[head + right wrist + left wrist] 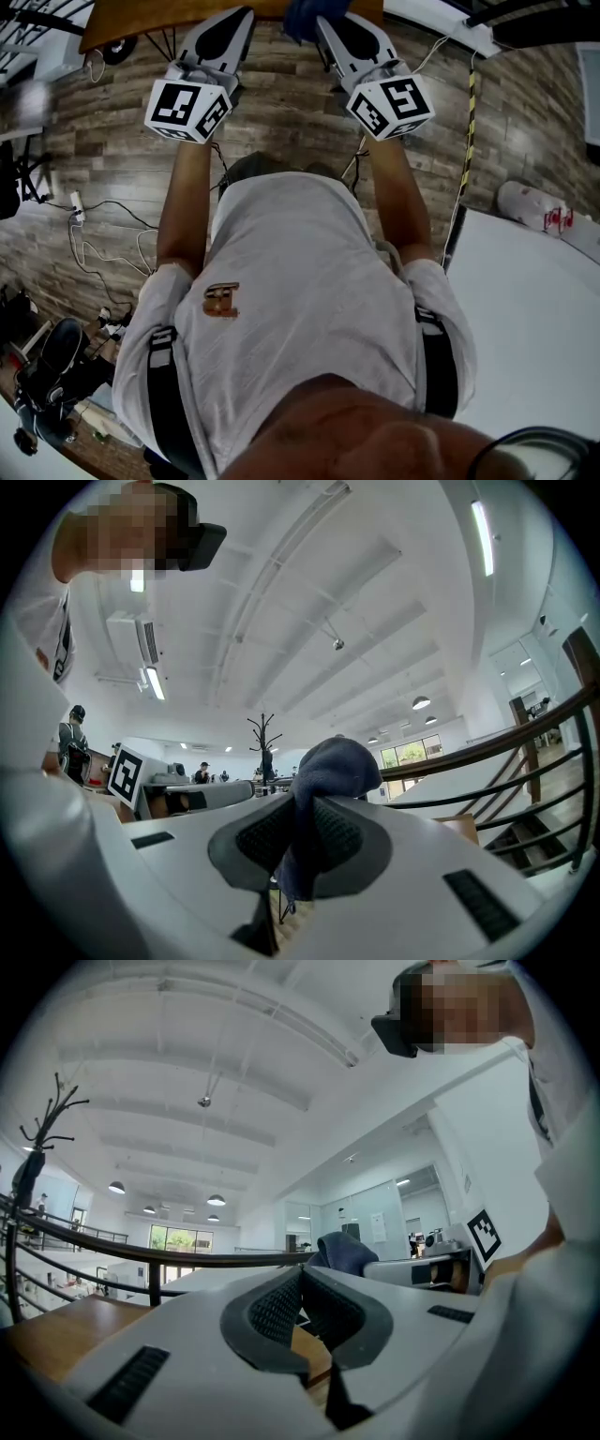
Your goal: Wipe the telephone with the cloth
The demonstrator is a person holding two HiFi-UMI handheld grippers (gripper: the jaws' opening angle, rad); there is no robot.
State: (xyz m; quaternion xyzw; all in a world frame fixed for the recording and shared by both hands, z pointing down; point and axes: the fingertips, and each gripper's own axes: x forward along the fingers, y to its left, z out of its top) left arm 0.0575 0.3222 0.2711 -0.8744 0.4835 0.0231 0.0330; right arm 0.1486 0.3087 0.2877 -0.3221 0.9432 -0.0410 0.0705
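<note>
The right gripper (300,803) is clenched on the dark blue cloth (334,759), which bunches up above the pads and hangs down between them. The left gripper (300,1275), held just to its left, has its pads pressed together at the tips with nothing between them. Both reach out from the person's chest over the plank floor (281,122) toward what seems to be a wooden tabletop (131,23) at the far edge, where the cloth sits.
</note>
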